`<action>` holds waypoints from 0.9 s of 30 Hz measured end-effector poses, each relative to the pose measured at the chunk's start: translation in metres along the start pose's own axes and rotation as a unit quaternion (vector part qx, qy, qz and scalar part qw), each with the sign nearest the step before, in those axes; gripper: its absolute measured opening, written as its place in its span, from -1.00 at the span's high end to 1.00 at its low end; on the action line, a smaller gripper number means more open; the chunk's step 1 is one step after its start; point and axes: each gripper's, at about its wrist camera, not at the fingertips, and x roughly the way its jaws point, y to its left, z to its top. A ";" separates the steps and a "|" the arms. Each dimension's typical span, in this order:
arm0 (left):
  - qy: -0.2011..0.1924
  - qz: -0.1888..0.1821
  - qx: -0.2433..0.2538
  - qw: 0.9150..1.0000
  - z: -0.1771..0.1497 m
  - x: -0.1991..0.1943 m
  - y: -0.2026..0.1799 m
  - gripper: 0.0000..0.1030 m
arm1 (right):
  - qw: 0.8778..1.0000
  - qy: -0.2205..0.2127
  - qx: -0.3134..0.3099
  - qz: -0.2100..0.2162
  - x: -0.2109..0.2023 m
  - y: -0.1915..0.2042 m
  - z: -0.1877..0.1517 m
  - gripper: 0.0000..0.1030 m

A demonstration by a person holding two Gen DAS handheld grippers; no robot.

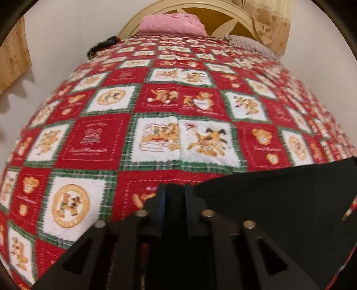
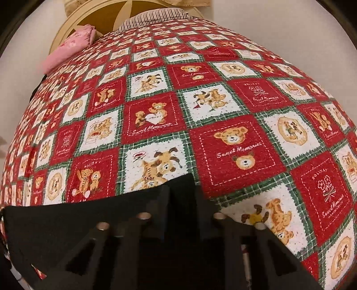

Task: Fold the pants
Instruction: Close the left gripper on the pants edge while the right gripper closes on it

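Note:
The pants are black cloth. In the left wrist view the pants point(image 1: 279, 196) spread from my left gripper point(image 1: 175, 189) to the lower right. The left jaws are shut on the cloth's edge. In the right wrist view the pants point(image 2: 67, 223) spread from my right gripper point(image 2: 181, 185) to the lower left. The right jaws are shut on the cloth, with a corner point(image 2: 183, 178) poking up between them. Both grippers hold the cloth just above the bed. The rest of the pants is hidden below the grippers.
The bed has a red, white and green teddy-bear blanket point(image 1: 156, 116), also shown in the right wrist view point(image 2: 223, 111). A pink pillow point(image 1: 171, 23) and a striped pillow point(image 2: 151, 20) lie by the round headboard point(image 1: 223, 20). A dark object point(image 1: 102, 45) sits at the far left edge.

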 end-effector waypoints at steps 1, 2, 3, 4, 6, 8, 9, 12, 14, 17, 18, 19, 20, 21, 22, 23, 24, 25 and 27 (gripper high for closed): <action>-0.004 0.001 0.001 1.000 0.000 -0.002 -0.001 0.70 | 1.000 -0.007 -0.001 0.002 -0.005 0.001 0.000 0.82; -0.010 0.001 0.005 1.000 0.000 -0.004 -0.004 0.71 | 1.000 -0.018 -0.004 0.001 -0.011 0.003 0.000 0.84; -0.016 0.001 0.009 1.000 0.000 -0.007 -0.005 0.72 | 1.000 -0.028 -0.006 0.003 -0.017 0.005 0.000 0.84; -0.025 0.000 0.011 1.000 -0.001 -0.012 -0.006 0.72 | 0.999 -0.043 -0.009 0.010 -0.027 0.008 -0.001 0.84; -0.038 -0.008 0.006 0.999 0.000 -0.020 -0.004 0.72 | 0.997 -0.069 -0.013 0.019 -0.045 0.013 -0.004 0.85; -0.052 -0.018 -0.003 0.998 0.001 -0.030 0.001 0.72 | 0.995 -0.098 -0.017 0.030 -0.067 0.016 -0.009 0.85; -0.057 -0.022 -0.007 0.998 0.001 -0.034 0.002 0.72 | 0.993 -0.111 -0.020 0.033 -0.075 0.017 -0.011 0.85; -0.074 -0.041 -0.023 0.996 0.000 -0.046 0.009 0.72 | 0.988 -0.143 -0.029 0.041 -0.097 0.020 -0.021 0.85; -0.086 -0.052 -0.027 0.995 -0.003 -0.054 0.011 0.72 | 0.984 -0.167 -0.037 0.051 -0.115 0.020 -0.032 0.85; -0.117 -0.078 -0.036 0.989 -0.012 -0.072 0.015 0.72 | 0.975 -0.207 -0.050 0.071 -0.141 0.017 -0.055 0.85; -0.134 -0.090 -0.037 0.986 -0.016 -0.081 0.017 0.72 | 0.970 -0.224 -0.052 0.078 -0.150 0.013 -0.066 0.85; -0.148 -0.099 -0.036 0.983 -0.019 -0.088 0.018 0.72 | 0.967 -0.234 -0.052 0.082 -0.156 0.011 -0.073 0.86; -0.169 -0.116 -0.033 0.978 -0.026 -0.097 0.020 0.72 | 0.964 -0.246 -0.050 0.087 -0.161 0.007 -0.082 0.86; -0.183 -0.131 -0.037 0.974 -0.031 -0.104 0.023 0.72 | 0.961 -0.258 -0.048 0.090 -0.167 0.002 -0.092 0.86; -0.189 -0.137 -0.040 0.972 -0.035 -0.108 0.025 0.72 | 0.959 -0.266 -0.046 0.093 -0.170 0.000 -0.100 0.86; -0.197 -0.144 -0.044 0.969 -0.042 -0.113 0.029 0.72 | 0.956 -0.274 -0.043 0.096 -0.174 -0.004 -0.110 0.86; -0.202 -0.150 -0.046 0.967 -0.047 -0.117 0.031 0.72 | 0.954 -0.281 -0.037 0.100 -0.178 -0.010 -0.121 0.86; -0.206 -0.158 -0.048 0.965 -0.054 -0.119 0.034 0.72 | 0.952 -0.285 -0.031 0.104 -0.180 -0.015 -0.129 0.86; -0.209 -0.173 -0.056 0.961 -0.069 -0.123 0.039 0.72 | 0.950 -0.291 -0.018 0.110 -0.183 -0.025 -0.148 0.86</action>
